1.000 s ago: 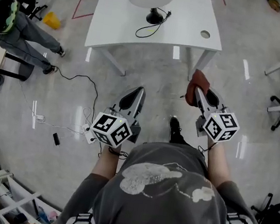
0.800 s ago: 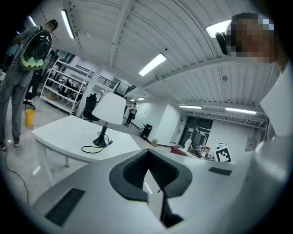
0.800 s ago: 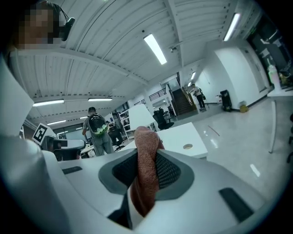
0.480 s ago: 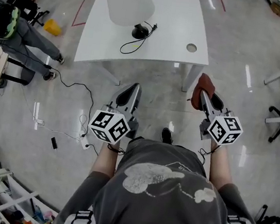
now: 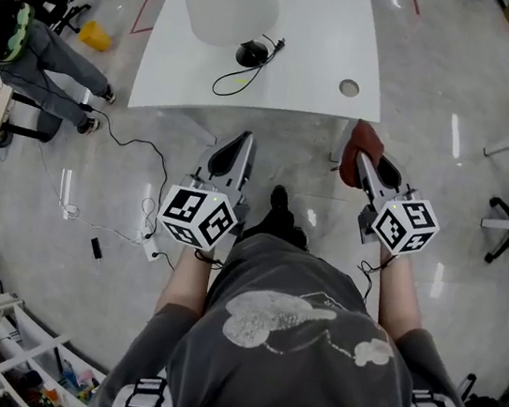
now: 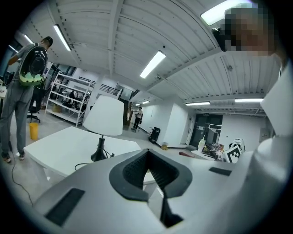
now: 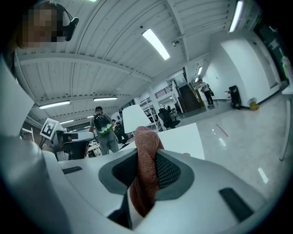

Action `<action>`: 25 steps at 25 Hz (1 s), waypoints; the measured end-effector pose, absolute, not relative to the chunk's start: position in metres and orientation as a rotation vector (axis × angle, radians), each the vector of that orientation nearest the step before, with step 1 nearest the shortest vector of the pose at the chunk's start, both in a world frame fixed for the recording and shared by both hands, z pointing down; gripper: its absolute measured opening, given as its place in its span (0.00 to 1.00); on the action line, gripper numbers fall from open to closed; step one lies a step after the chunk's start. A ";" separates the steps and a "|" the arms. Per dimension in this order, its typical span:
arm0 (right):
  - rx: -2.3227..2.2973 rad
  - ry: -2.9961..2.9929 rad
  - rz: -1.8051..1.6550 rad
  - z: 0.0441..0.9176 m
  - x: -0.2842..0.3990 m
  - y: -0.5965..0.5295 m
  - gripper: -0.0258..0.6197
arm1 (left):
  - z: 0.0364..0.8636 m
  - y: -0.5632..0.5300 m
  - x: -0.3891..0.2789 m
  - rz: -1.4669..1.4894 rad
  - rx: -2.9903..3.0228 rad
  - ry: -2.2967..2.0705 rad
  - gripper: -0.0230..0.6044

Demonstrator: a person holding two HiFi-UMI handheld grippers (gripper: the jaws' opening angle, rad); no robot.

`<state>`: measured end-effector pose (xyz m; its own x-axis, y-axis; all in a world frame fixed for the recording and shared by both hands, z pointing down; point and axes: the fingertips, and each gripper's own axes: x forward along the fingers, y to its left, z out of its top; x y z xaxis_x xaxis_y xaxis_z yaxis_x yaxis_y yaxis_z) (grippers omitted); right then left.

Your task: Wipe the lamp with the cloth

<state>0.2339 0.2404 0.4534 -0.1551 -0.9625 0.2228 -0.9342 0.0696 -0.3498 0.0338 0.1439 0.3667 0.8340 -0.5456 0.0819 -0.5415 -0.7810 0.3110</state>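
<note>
Cloth [image 5: 363, 136] pinched in right tongs [image 5: 360, 159], held forward

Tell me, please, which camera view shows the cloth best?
The right gripper view: the rust-red cloth sits centre frame, pinched in the right claw. The head view shows only a small bunch at that claw's tip; the left gripper view shows none.
</note>
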 end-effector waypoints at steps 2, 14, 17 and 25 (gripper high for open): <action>-2.011 2.224 -0.648 0.452 0.238 0.231 0.18 | 0.365 0.129 0.039 -0.030 2.696 -0.822 0.05; -2.052 2.225 -0.566 0.421 0.247 0.119 0.18 | 0.354 0.021 0.052 -0.117 2.714 -0.877 0.05; -2.042 2.259 -0.523 0.408 0.239 0.078 0.18 | 0.352 -0.008 0.045 -0.138 2.698 -0.880 0.05; -1.992 2.364 -0.377 0.381 0.224 -0.009 0.18 | 0.335 -0.055 0.045 -0.177 2.752 -0.843 0.05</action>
<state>0.2239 -0.0089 0.3809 -0.1817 -0.9742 0.1342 -0.9676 0.1528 -0.2010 0.0452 -0.0552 0.3351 0.8246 -0.5643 -0.0403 -0.5330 -0.7988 0.2790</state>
